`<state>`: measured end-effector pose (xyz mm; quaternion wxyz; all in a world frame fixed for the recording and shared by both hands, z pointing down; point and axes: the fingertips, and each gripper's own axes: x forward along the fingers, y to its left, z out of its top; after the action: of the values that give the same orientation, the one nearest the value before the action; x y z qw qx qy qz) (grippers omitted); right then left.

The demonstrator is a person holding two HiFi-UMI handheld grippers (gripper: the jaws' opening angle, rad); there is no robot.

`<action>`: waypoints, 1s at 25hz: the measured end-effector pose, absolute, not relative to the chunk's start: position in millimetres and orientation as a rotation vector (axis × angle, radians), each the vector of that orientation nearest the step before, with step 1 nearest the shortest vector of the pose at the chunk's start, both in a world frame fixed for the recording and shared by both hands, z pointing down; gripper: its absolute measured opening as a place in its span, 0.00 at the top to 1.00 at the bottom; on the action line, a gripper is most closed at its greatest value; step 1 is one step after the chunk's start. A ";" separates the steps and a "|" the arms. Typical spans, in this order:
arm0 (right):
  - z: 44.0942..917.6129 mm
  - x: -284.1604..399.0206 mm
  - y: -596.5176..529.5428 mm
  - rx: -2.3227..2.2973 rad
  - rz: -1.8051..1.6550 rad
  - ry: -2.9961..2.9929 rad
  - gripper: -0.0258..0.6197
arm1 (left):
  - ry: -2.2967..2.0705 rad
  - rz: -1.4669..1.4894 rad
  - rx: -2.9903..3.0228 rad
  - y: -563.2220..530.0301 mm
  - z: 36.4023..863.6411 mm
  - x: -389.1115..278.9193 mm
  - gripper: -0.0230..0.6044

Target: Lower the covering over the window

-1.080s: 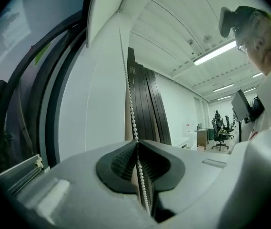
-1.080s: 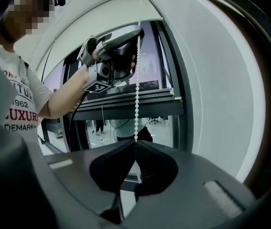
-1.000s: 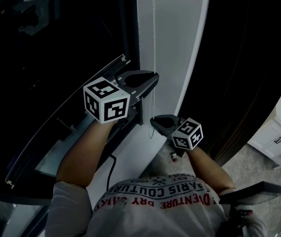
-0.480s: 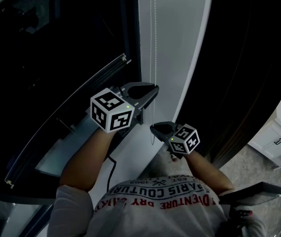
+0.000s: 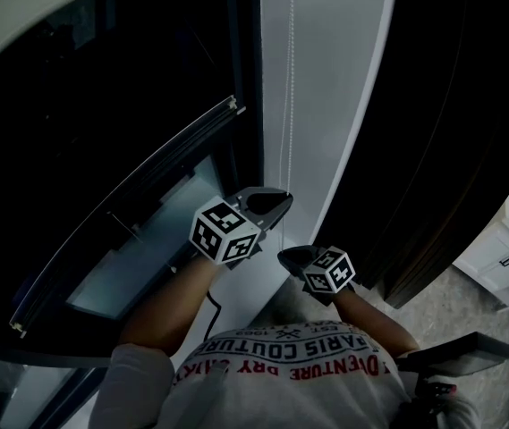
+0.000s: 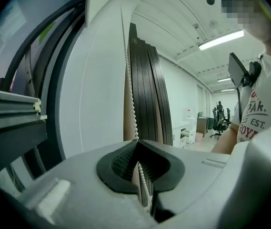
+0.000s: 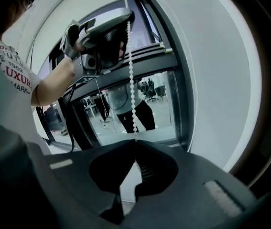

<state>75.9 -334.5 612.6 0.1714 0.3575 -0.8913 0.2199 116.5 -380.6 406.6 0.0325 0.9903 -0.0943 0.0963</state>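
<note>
Seemingly early: left gripper (image 5: 276, 202) jaws pinching bead chain (image 5: 289, 88) at white pillar (image 5: 326, 79) right of window (image 5: 138, 257); right gripper (image 5: 288, 256) just nearer, jaws pinching same chain. Window looks largely uncovered; most lowering left.

Bead chain (image 5: 290, 88) hangs before the wall strip (image 5: 335, 105) — window (image 5: 102, 204) to its left, stacked panels (image 5: 451, 132) to its right. Left gripper (image 5: 283, 202) sits on the bead chain; right gripper (image 5: 283, 256) just below, on the same run. Cabinet (image 5: 496, 253) at far right, beyond the panels.

Ceiling light (image 6: 221, 40), office chairs (image 6: 219, 124) in bkgd
</note>
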 end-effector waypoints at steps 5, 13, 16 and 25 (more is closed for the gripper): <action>657.4 77.4 -317.9 0.967 0.706 -2.451 0.95 | -0.278 0.395 3.020 -371.8 448.9 118.8 0.96; 676.0 79.2 -305.6 0.923 0.730 -2.423 0.87 | -0.276 0.344 2.975 -372.3 471.0 113.6 0.96; 665.6 82.7 -305.1 0.900 0.722 -2.440 0.77 | -0.270 0.338 2.974 -371.3 471.9 112.6 0.96; 565.8 108.4 -331.2 0.982 0.536 -2.575 0.69 | -0.288 0.323 2.979 -365.9 470.1 104.4 0.96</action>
<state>108.4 -331.2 565.8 0.1661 0.3449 -0.9045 0.1883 104.4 -365.9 470.1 0.0656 0.9875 -0.0955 0.1072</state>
